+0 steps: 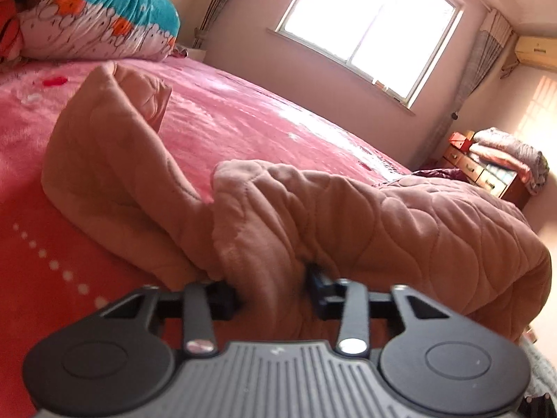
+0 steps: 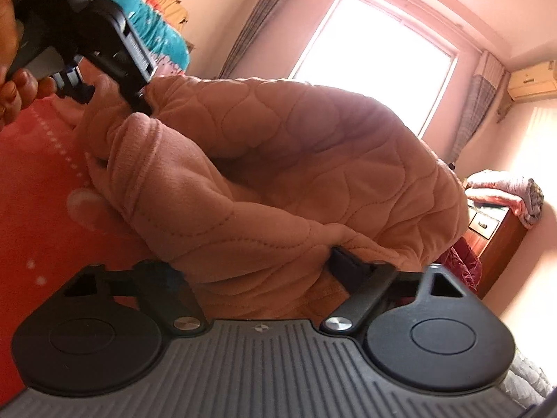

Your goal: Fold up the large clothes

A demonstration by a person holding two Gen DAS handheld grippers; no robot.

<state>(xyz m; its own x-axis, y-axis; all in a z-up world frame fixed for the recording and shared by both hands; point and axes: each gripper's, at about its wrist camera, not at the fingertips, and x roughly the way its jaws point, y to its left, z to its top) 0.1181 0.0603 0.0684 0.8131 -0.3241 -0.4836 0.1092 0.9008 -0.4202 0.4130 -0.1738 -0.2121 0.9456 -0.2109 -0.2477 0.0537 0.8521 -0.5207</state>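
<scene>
On the pink plush bed [image 1: 243, 115], the quilted peach fleece garment [image 1: 383, 216] is pinched by the left hand-held gripper [image 1: 275, 289]; a thick fold sits between the spread fingers of the right hand-held gripper [image 2: 250, 271], the long axis running away leftward.

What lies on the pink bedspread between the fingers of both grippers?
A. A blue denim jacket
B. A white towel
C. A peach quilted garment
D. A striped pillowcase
C: the peach quilted garment lies bunched on the pink bedspread, with folds of it between the fingers of the left gripper and of the right gripper.
</scene>
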